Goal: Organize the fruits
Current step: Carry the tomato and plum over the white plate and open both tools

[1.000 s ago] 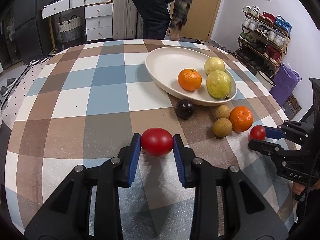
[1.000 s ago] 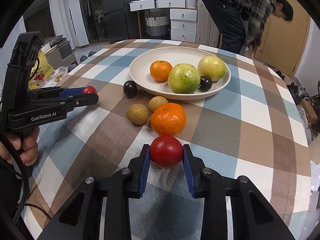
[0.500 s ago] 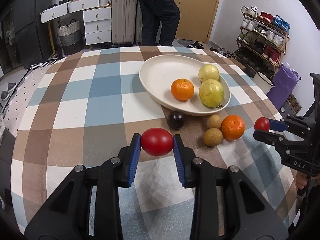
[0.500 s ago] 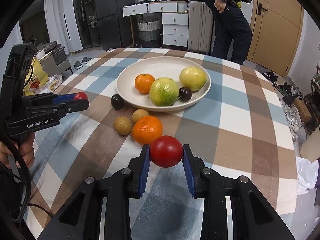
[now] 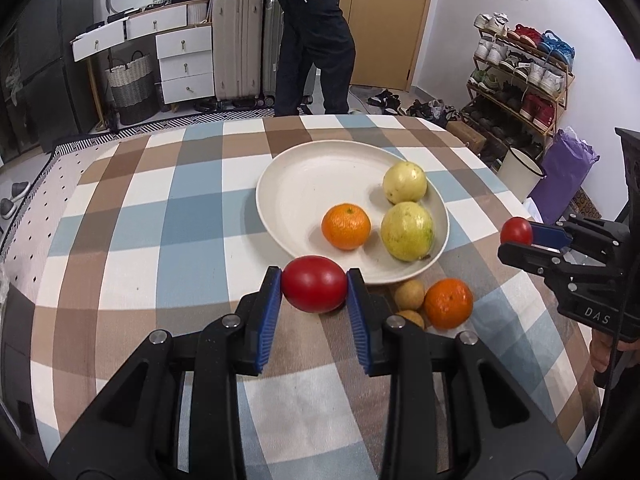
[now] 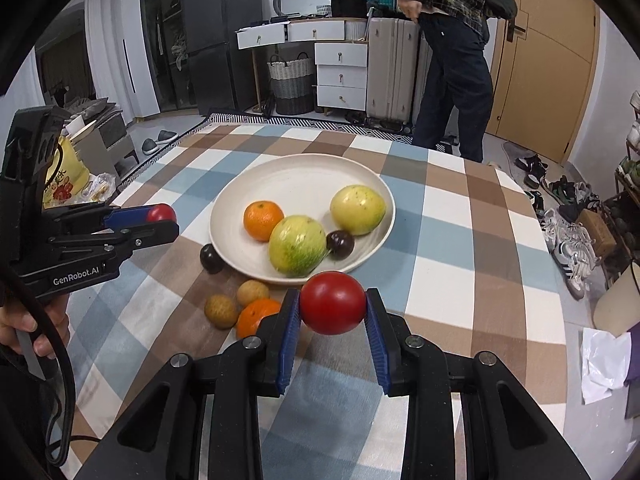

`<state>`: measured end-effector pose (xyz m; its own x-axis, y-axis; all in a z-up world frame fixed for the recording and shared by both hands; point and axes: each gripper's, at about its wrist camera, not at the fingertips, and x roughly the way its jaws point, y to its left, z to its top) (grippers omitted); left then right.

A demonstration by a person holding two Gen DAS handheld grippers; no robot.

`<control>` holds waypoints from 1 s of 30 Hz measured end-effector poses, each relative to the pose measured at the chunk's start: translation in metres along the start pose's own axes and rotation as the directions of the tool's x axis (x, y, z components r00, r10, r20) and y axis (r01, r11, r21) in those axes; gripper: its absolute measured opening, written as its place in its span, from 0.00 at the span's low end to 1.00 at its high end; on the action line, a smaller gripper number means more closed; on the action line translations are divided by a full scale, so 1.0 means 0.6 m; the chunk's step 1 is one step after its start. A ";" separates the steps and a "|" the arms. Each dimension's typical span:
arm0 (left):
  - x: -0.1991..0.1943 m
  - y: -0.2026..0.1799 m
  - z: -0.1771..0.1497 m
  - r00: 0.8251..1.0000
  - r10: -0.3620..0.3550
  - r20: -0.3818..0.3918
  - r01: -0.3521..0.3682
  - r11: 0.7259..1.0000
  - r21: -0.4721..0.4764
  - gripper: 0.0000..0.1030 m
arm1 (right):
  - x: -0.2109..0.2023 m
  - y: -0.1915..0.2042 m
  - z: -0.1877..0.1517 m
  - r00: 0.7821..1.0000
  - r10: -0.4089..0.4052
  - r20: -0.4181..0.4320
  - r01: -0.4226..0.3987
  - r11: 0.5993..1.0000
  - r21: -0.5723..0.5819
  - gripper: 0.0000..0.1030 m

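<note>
My left gripper (image 5: 314,290) is shut on a red tomato (image 5: 314,289), held above the table just in front of the white plate (image 5: 296,184). My right gripper (image 6: 332,304) is shut on a second red tomato (image 6: 333,302), also near the plate (image 6: 296,184). The plate holds an orange (image 6: 263,220), two yellow-green fruits (image 6: 297,244) and a dark plum (image 6: 341,244). On the cloth beside the plate lie another dark plum (image 6: 211,258), two small brown fruits (image 6: 221,311) and an orange (image 5: 448,303).
The table has a brown, blue and white checked cloth (image 5: 160,240). A person (image 6: 452,60) stands beyond the far edge by suitcases (image 5: 236,44) and white drawers. A shoe rack (image 5: 520,76) stands at the right.
Both grippers have risen and moved toward the plate, each still holding its tomato. The person in the background has straightened and shifted.
</note>
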<state>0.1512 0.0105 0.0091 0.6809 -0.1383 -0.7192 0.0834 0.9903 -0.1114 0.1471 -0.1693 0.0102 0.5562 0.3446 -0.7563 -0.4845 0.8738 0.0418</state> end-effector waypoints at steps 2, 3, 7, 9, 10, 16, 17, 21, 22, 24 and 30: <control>0.006 -0.001 0.012 1.000 -0.003 0.002 0.003 1.000 0.003 0.29 | 0.006 -0.003 0.010 1.000 0.001 0.002 -0.001 1.000 0.000 0.31; 0.008 -0.002 0.016 1.000 -0.002 0.003 0.002 1.000 0.004 0.29 | 0.008 -0.004 0.013 1.000 0.002 0.001 -0.002 1.000 0.000 0.31; 0.022 -0.002 0.036 1.000 -0.004 0.004 0.004 1.000 0.005 0.29 | 0.021 -0.009 0.029 1.000 0.006 0.003 -0.006 1.000 0.001 0.31; 0.030 -0.003 0.045 1.000 -0.006 0.003 0.006 1.000 0.008 0.29 | 0.026 -0.013 0.036 1.000 0.008 0.008 -0.008 1.000 0.000 0.31; 0.034 -0.003 0.049 1.000 -0.005 0.001 0.005 1.000 0.008 0.29 | 0.029 -0.014 0.039 1.000 0.008 0.007 -0.008 1.000 0.000 0.31; 0.059 -0.002 0.071 1.000 -0.004 0.004 0.004 1.000 0.011 0.29 | 0.057 -0.025 0.056 1.000 0.016 0.000 -0.016 1.000 0.008 0.31; 0.064 -0.002 0.074 1.000 -0.004 0.001 0.004 1.000 0.012 0.29 | 0.061 -0.026 0.058 1.000 0.017 0.000 -0.017 1.000 0.007 0.31; 0.085 0.002 0.082 1.000 0.001 -0.011 -0.001 1.000 0.015 0.29 | 0.079 -0.025 0.064 0.999 0.034 0.014 -0.034 0.999 -0.007 0.31; 0.088 0.002 0.084 1.000 0.001 -0.010 -0.001 1.000 0.016 0.29 | 0.086 -0.025 0.065 1.000 0.030 0.009 -0.030 0.999 -0.014 0.31; 0.098 0.005 0.088 1.000 0.007 -0.011 -0.007 1.000 0.018 0.29 | 0.096 -0.026 0.066 1.000 0.025 -0.004 -0.025 1.000 -0.019 0.31; 0.130 0.020 0.094 0.999 0.011 -0.032 -0.011 1.000 0.000 0.29 | 0.128 -0.038 0.066 0.999 0.006 -0.044 -0.008 0.999 -0.032 0.31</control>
<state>0.2465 0.0123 -0.0095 0.6583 -0.1283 -0.7418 0.0762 0.9917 -0.1039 0.2276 -0.1489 -0.0229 0.5231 0.3349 -0.7837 -0.5101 0.8597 0.0269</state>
